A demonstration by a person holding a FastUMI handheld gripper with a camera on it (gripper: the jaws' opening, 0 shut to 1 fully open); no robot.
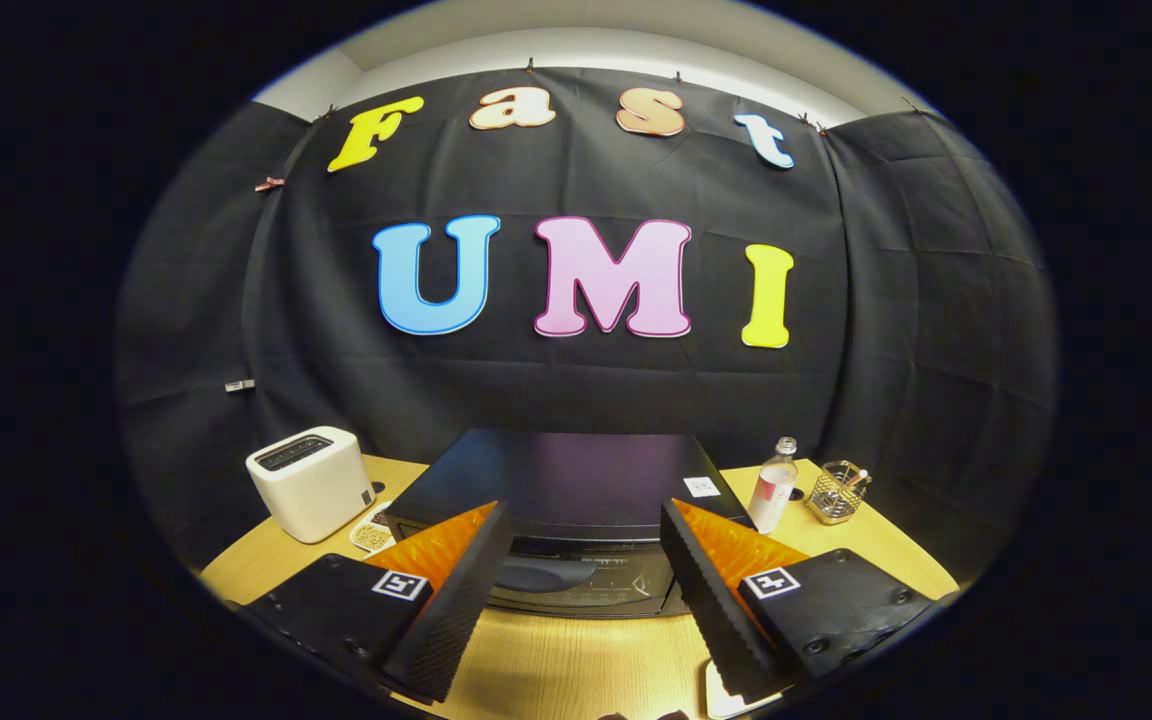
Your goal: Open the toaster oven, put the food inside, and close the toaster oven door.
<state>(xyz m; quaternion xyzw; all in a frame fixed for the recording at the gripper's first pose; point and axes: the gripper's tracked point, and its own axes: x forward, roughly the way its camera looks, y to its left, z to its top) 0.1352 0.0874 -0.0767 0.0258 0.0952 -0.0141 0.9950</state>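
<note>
Claw point(586, 580) spread wide, holding nothing, hovering before closed toaster oven point(566, 500) on table point(576, 655).

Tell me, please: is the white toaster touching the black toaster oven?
Apart. The gripper view shows wall cloth and wooden table between the white toaster and the black toaster oven. The open claw holds nothing.

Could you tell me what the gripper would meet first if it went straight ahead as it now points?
Probably the oven: its closed front sits just beyond the open gripper, with bare table between. Depth is uncertain.
</note>
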